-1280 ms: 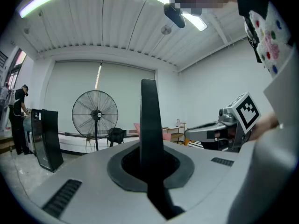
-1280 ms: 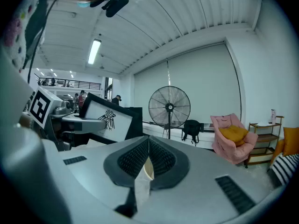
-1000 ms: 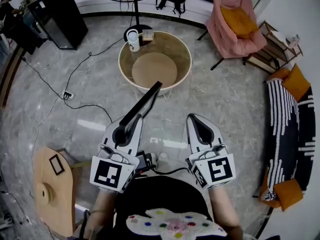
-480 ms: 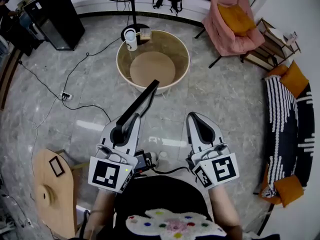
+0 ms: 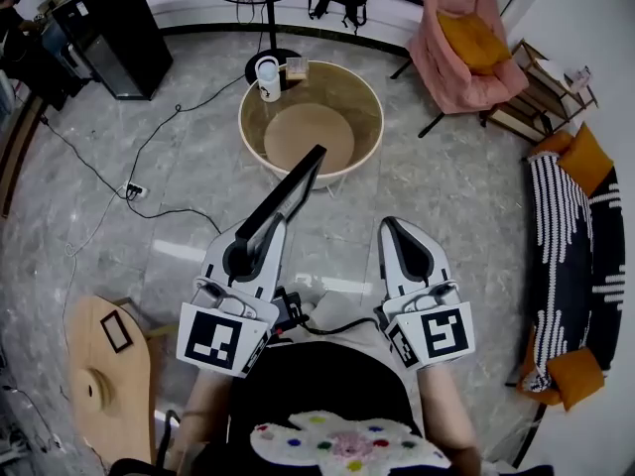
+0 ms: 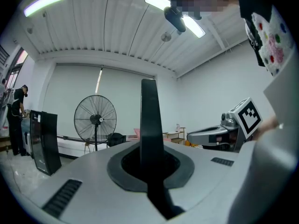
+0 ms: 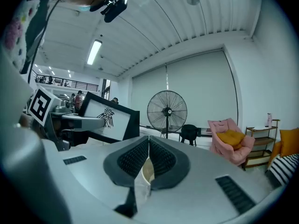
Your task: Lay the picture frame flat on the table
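The left gripper point(image 5: 258, 238) clamps a thin black rectangular picture frame point(image 5: 294, 190), held short of the round wooden table point(image 5: 374, 117). The right gripper point(image 5: 393, 230), also short of that table, is closed and empty.

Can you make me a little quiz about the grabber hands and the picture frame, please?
1. Which gripper holds the picture frame? A left, B right, C neither.
2. True or false: the frame lies flat on the round table.
3. Fill in: the fingers of the right gripper are ___.
Key: 1 A, the left gripper. 2 False: it is held in the air. 3 Shut, empty.
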A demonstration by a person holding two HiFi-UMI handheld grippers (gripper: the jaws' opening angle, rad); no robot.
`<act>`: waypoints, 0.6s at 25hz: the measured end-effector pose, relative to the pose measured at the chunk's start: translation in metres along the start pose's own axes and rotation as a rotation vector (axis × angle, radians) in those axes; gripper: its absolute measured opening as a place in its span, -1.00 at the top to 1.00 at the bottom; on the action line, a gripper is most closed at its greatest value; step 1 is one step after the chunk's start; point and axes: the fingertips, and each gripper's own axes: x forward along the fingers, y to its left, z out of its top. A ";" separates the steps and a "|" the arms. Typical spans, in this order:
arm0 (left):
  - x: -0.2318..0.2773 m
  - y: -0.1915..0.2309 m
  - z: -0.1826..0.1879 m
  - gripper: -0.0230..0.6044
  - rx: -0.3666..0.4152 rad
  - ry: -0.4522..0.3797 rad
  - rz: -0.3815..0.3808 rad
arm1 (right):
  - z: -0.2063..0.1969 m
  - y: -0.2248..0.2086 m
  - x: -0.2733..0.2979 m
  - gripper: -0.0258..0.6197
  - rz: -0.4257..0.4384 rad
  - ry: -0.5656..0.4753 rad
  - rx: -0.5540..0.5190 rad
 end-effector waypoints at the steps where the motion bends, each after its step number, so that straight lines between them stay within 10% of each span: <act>1: -0.001 0.003 -0.001 0.85 0.000 -0.002 0.003 | -0.001 0.001 0.000 0.82 0.000 0.001 0.006; 15: 0.051 0.030 -0.002 0.85 0.004 0.008 0.043 | 0.003 -0.032 0.059 0.82 0.044 -0.006 -0.020</act>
